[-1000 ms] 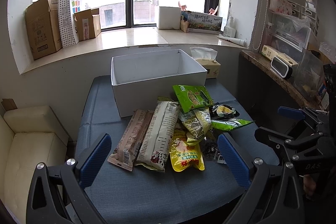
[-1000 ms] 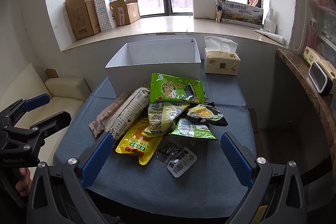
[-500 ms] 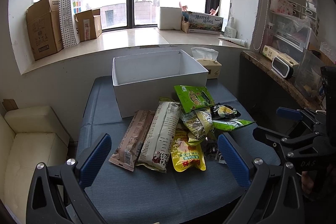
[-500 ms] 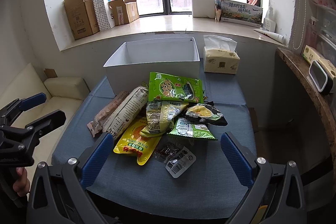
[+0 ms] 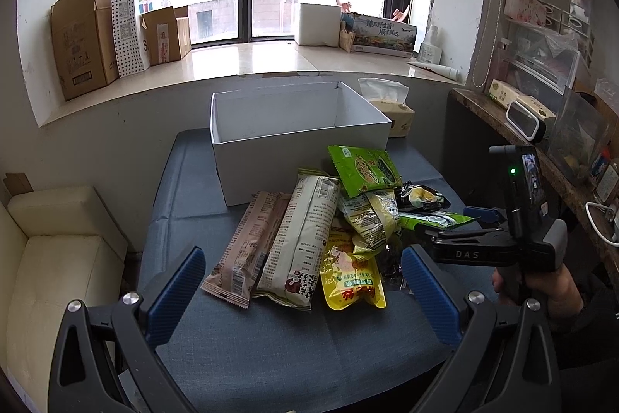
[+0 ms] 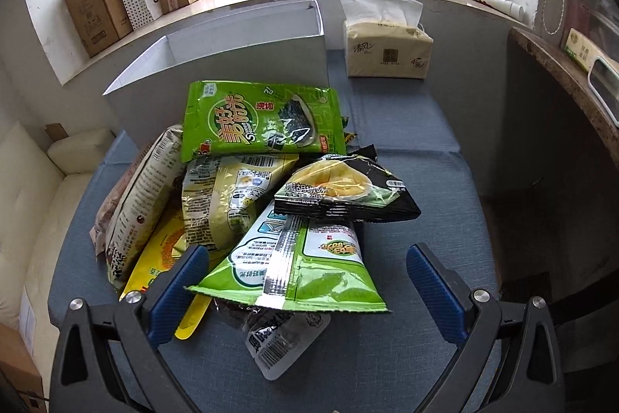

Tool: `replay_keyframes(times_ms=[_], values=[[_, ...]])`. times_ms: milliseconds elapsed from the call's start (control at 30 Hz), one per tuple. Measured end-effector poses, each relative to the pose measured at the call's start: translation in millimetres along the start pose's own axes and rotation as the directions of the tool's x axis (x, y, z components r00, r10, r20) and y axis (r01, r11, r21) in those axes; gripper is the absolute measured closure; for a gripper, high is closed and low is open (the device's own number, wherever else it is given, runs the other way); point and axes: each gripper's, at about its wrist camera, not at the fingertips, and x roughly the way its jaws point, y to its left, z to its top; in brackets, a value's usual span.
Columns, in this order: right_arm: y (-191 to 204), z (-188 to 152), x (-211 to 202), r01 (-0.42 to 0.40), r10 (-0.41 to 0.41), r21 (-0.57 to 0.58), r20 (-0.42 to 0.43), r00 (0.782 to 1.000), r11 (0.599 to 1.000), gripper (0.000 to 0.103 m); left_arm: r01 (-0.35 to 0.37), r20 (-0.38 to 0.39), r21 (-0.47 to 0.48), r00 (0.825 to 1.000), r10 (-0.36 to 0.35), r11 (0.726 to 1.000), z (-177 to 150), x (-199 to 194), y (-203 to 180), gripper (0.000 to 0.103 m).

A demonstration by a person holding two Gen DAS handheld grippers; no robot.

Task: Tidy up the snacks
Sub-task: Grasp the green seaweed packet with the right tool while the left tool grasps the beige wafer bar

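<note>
Our right gripper (image 6: 303, 283) is spread wide, low over the snack pile (image 6: 247, 188) on the blue table (image 6: 418, 149); left gripper (image 5: 300, 291) also spread, empty. Nearest: light-green bag (image 6: 298, 269), then black bag (image 6: 344, 190), seaweed pack (image 6: 263, 120). White box (image 6: 247, 53) behind.

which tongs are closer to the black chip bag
Right. The right tongs hover open just short of the black bag; the left tongs hang back, nearer the long packets.
</note>
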Motion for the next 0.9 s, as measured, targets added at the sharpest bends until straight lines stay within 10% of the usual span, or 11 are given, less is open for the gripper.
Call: replay_keyframes(times_ms=[133, 900], values=[[7.6, -2.7, 8.0, 0.025, -0.024, -0.028, 0.032, 0.999, 0.999, 0.02, -0.003, -0.004, -0.003, 1.0, 0.003, 1.0, -1.2, 1.7, 1.3, 0.0], [-25.3, -6.7, -101.4, -0.058, 0.043, 0.062, 0.219, 0.975, 0.996, 0.021, -0.009, -0.103, 0.0, 0.995, 0.009, 1.0, -13.2, 88.0, 18.7, 0.0]])
